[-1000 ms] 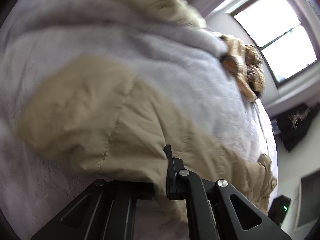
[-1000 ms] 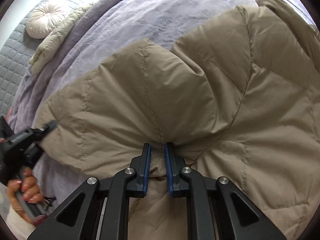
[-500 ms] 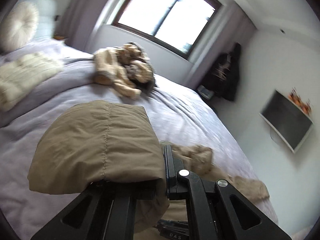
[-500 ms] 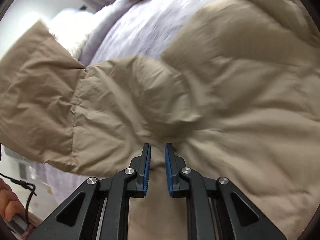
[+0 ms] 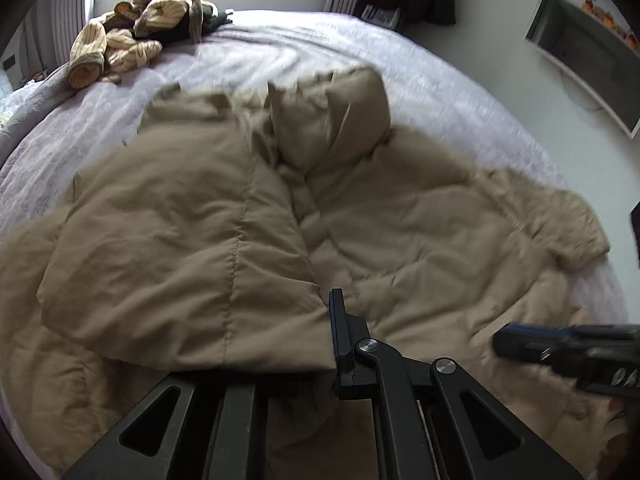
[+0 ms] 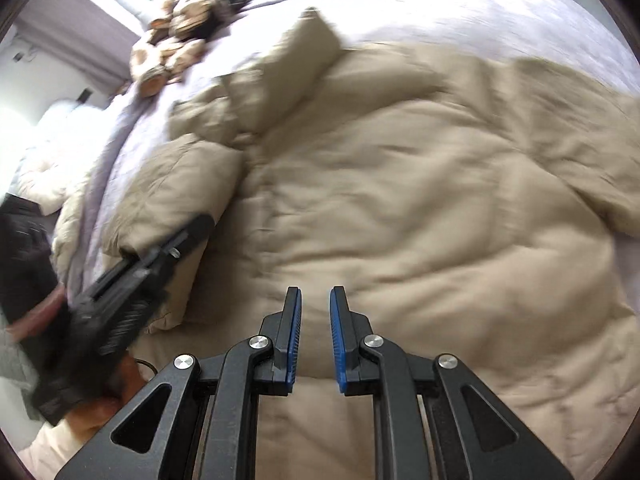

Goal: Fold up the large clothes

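Two grippers are working over the bed (image 5: 460,92), where the tan puffer coat (image 5: 420,232) is lying spread across the lavender cover. Your left gripper (image 5: 334,340) is clamping its jaws together on a sleeve (image 5: 180,248) of that coat, and the sleeve is draping over the coat's body. Your right gripper (image 6: 315,336) is hovering above the coat's middle; its jaws are standing slightly apart and no cloth is showing between the blue pads (image 6: 295,344). From the left wrist view, it is showing blurred at the right edge. A heap of knitted clothes (image 5: 136,28) is sitting well apart, near the far side of the bed.
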The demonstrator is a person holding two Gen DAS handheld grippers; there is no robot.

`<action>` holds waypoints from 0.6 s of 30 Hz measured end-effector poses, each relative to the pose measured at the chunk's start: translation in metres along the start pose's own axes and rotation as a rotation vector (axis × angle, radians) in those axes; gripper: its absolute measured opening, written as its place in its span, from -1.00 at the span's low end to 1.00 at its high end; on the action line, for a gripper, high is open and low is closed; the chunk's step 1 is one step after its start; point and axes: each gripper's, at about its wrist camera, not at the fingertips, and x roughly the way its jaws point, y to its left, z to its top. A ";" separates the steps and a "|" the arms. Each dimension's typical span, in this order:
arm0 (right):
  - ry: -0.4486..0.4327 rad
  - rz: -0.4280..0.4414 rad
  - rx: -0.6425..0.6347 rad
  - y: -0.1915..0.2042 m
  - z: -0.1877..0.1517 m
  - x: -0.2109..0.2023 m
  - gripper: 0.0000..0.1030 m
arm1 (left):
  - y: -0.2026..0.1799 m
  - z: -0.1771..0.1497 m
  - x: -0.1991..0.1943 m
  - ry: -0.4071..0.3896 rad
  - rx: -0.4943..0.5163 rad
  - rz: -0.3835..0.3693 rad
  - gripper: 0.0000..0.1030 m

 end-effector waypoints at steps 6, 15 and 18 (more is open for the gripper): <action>0.001 0.003 0.038 -0.021 0.000 0.001 -0.68 | -0.001 -0.013 -0.013 -0.004 0.032 0.045 0.35; -0.073 -0.001 -0.206 0.050 -0.013 -0.013 0.61 | 0.059 -0.065 -0.094 -0.040 -0.079 0.257 0.35; -0.099 -0.003 -0.428 0.109 -0.023 -0.006 0.61 | 0.097 -0.090 -0.109 -0.009 -0.189 0.348 0.35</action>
